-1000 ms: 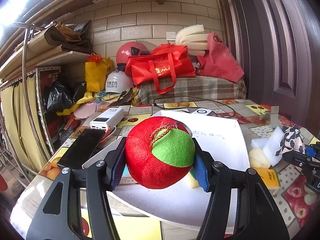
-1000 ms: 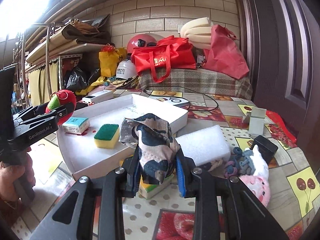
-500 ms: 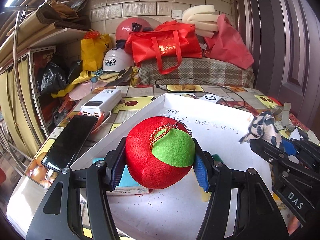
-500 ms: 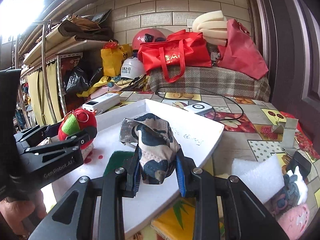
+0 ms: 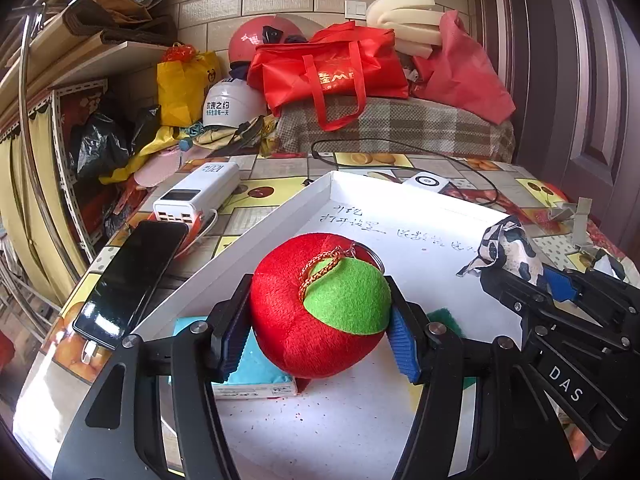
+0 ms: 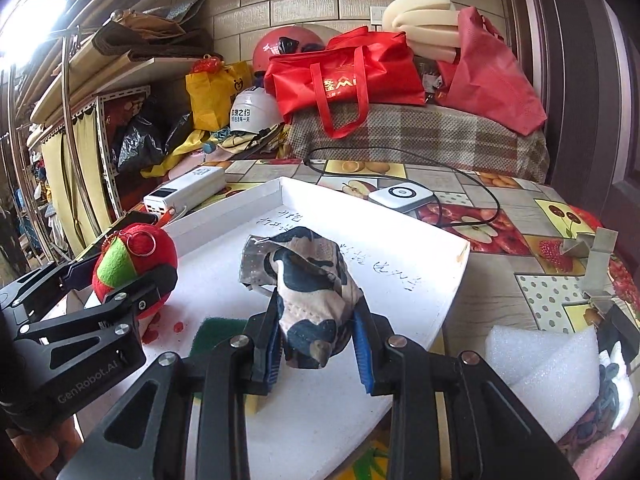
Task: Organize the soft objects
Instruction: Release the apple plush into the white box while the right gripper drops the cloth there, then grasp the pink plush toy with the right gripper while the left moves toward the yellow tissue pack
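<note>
— Left gripper [image 5: 318, 338] clenched on what?
— On the plush apple [image 5: 316, 316]. Pads pressed to both flanks, jaws just eased a shade wider with the toy between them. Held clear above the white tray [image 5: 400, 216], over a blue box [image 5: 256, 368] near the left wall.
— Why held up and not set down?
— Probably to clear the tray wall and pick a bare patch before letting go. Pinched from the sides, being squashy enough for that.
— And the right gripper [image 6: 318, 344]?
— Grasping a bunched cow-print cloth [image 6: 308, 280], jaws likewise just opened slightly. Pinched low, crumpled into a peak above the pads. Hard to tell whether the right pad fully touches; possibly a sliver of gap there.
— Where over the tray?
— Above the middle, just beyond a green sponge [image 6: 216, 332] lying on the tray floor.
— Why both there together?
— Seems meant as the collecting place for soft things: sponge already in, apple and cloth not yet dropped. White foam block [image 6: 548, 364] out on the table [image 6: 500, 280] at the right, likely a later pick.
</note>
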A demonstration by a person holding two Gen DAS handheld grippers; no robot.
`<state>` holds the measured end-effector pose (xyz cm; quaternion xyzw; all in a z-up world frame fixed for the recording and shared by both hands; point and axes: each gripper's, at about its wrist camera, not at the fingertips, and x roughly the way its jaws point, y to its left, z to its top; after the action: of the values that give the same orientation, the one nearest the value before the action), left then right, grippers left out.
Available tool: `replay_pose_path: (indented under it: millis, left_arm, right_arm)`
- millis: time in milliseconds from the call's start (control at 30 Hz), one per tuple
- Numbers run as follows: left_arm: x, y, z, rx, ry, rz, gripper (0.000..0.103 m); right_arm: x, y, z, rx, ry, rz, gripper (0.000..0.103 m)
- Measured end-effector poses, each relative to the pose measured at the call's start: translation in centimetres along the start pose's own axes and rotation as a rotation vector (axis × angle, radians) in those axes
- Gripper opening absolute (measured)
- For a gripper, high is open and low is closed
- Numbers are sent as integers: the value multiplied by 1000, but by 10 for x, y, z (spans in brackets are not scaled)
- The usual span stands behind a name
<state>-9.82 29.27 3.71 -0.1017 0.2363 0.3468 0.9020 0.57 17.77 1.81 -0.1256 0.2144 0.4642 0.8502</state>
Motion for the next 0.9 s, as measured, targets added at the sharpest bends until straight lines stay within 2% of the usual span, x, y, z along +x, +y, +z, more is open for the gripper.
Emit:
replay_pose_path:
  millis: [67,133,167,200,267,367,467,567,667,767,833,900]
  left_arm:
    - [0,-1,1,4,-3,15,62]
    - [-4,-2,0,5,-19,41,67]
    - [-6,-2,0,2,-36,69,69]
    - [-10,-1,-1,-7,-55,95,74]
    - [-15,5,-2,-42,-80,121,85]
    - [-13,19,-2,-108,-68,122,102]
    - [-12,26,-2,-142,-60,108,103]
    - [-18,30,-3,-164,-89,103,103]
    - [-35,31,-7,-177,-179,81,103]
    - [-56,31,-12,-176,-281,45,103]
    - [-61,30,-14,-169,-290,31,103]
    - [-60,27,-14,-161,-270,11,103]
  right_arm:
    - [-1,1,0,-4,-7,-10,34]
    - [-1,3,0,-14,-7,-27,48]
    - [-1,5,0,-20,-10,-39,61]
    - [-2,7,1,-27,-14,-47,68]
    - [-3,7,1,-28,-24,-61,72]
    - [-4,0,1,10,-30,-65,86]
    - [-4,-4,2,31,-30,-61,93]
    - [-5,1,2,13,-37,-72,103]
    - [-10,4,1,-1,-70,-72,103]
    - [-29,5,-3,-9,-172,-63,103]
    - [-48,4,-7,-8,-269,-37,103]
    - [-59,2,-13,-24,-283,-55,103]
